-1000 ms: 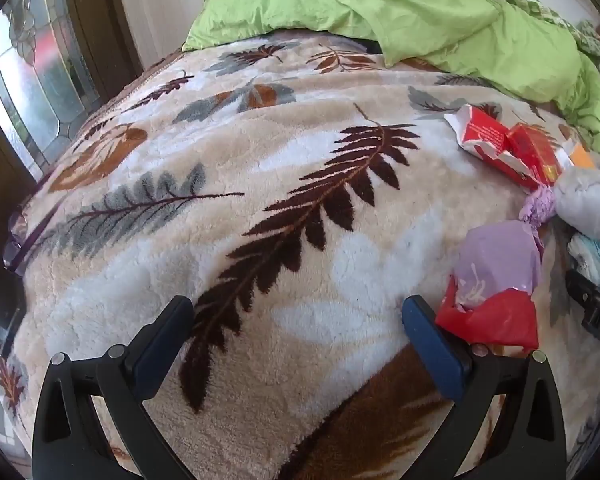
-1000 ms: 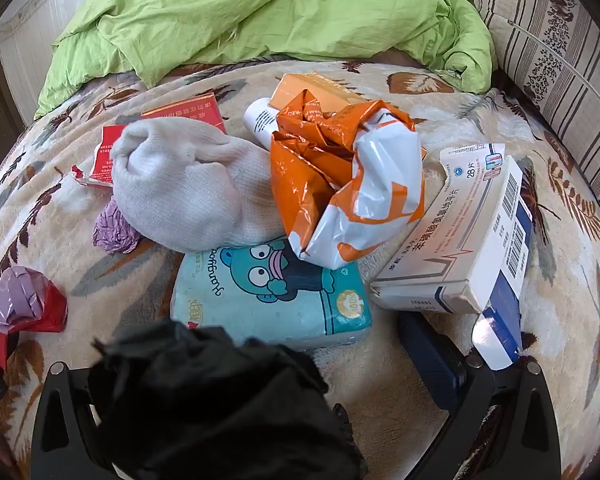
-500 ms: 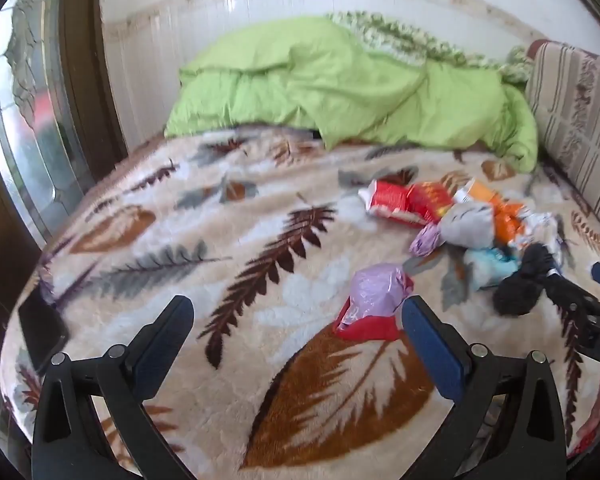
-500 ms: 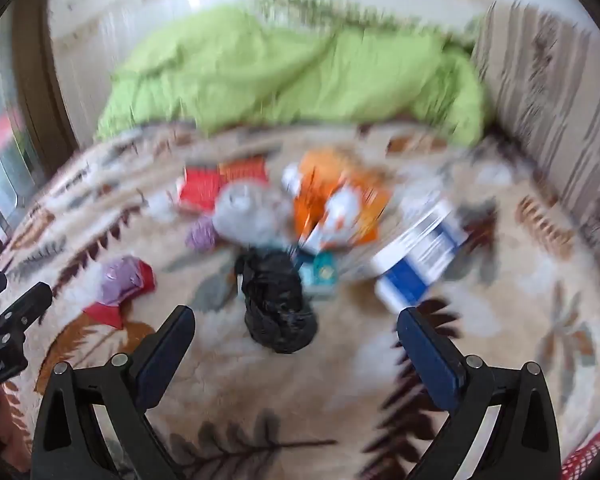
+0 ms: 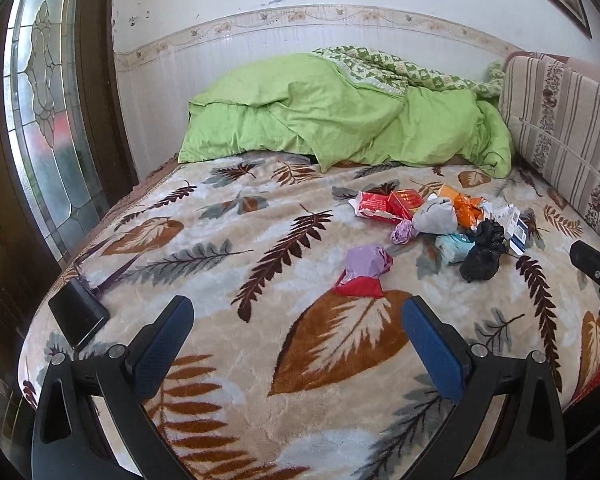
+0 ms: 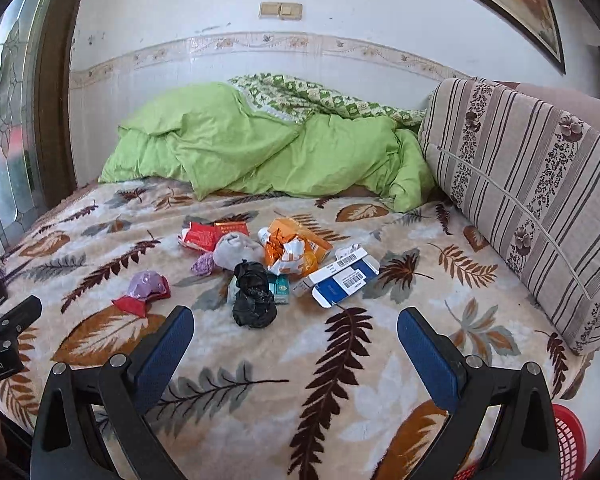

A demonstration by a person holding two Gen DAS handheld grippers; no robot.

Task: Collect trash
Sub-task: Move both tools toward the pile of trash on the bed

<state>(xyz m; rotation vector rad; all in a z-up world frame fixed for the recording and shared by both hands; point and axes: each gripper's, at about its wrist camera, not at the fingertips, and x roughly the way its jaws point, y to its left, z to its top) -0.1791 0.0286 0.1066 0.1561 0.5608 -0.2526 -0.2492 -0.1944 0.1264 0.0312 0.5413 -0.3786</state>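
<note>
- Centrally on the bed's leaf-print blanket (image 6: pixel 340 360) lies the trash pile (image 6: pixel 276 256).
- Its blue-white carton (image 6: pixel 340 280) points its long axis toward the striped cushion (image 6: pixel 520 200).
- Black bag (image 6: pixel 254 300) sits nearest.
- Left gripper (image 5: pixel 296 332) and right gripper (image 6: pixel 294 332) gape wide, empty.

The red basket (image 6: pixel 568 436) shows only as a mesh corner behind the right finger of the right gripper (image 6: pixel 294 340), cut by the frame edge — its contents cannot be seen. Ahead of the jaws, the teal packet (image 6: pixel 280 289) lies half hidden under the black bag (image 6: pixel 254 298); its print is too small to read. The blue-and-white box (image 6: pixel 342 280) carries barcodes, its lettering illegible. The other gripper (image 6: pixel 4 334) is cropped at the left edge.
</note>
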